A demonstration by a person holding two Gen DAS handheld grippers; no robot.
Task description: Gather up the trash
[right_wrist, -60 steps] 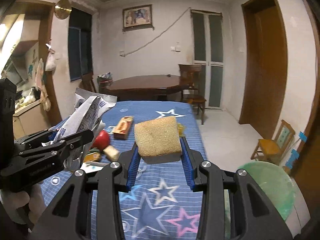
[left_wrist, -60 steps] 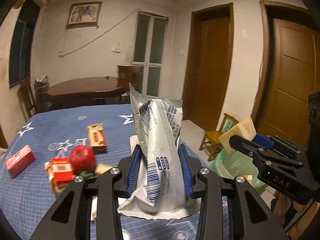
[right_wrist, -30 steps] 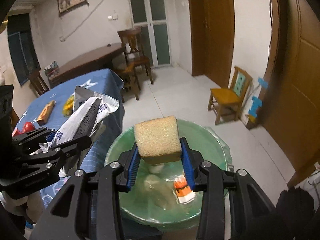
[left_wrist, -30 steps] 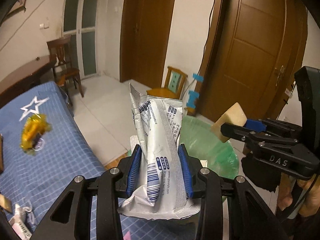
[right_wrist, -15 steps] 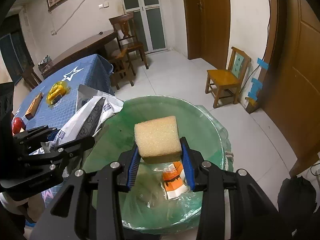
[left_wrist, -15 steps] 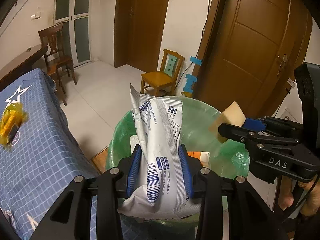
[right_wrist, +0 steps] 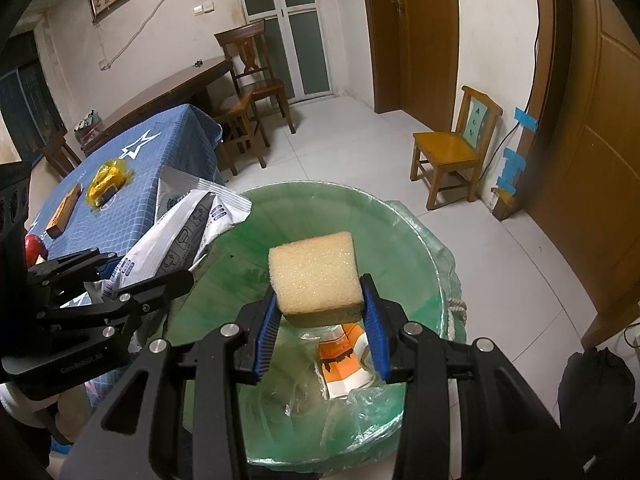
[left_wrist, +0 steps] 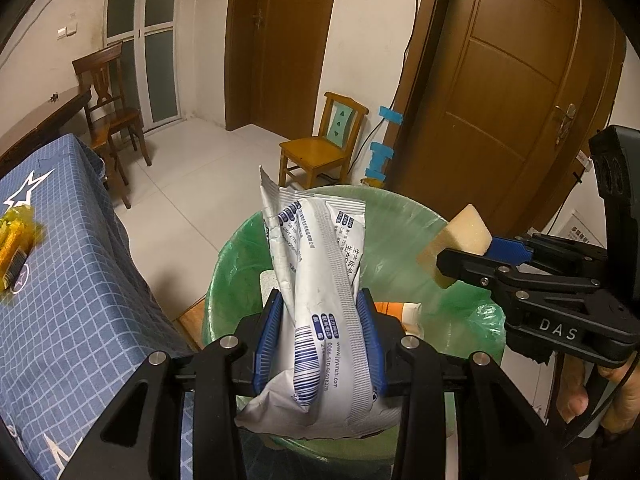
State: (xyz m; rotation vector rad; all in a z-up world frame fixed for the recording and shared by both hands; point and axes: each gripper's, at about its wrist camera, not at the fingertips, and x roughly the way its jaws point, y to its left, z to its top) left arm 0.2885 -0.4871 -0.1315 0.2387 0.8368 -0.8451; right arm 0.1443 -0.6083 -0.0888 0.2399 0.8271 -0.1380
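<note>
Largest element: the bench [left_wrist: 76,280], draped in a blue grid-and-star cloth, fills the 9 o'clock side of the left wrist view and reaches toward 10 o'clock in the right wrist view, just beside the bin. The trash bin [right_wrist: 416,248], lined with a green bag, sits at the centre of both views, its mouth open beneath both tools; an orange-and-white carton [right_wrist: 344,364] lies inside it toward 6 o'clock, on crumpled clear film. The left gripper [left_wrist: 320,340] has its blue-padded fingers pinching a silver-and-blue snack wrapper [left_wrist: 320,280], which stands upright between them and rises above the bin opening; in the right wrist view the same wrapper projects over the rim at 9 o'clock. The right gripper [right_wrist: 320,320] has its fingers pinching a tan sponge [right_wrist: 316,276], held above the bin interior and touching neither liner nor carton; in the left wrist view the sponge appears at 3 o'clock over the far rim. A small wooden chair [right_wrist: 452,148] stands on the tiled floor at 2 o'clock, well apart from the bin. On the bench, at 10 o'clock in the right wrist view, lie a yellow packet [right_wrist: 106,184] and, near it, an orange box [right_wrist: 64,210].
</note>
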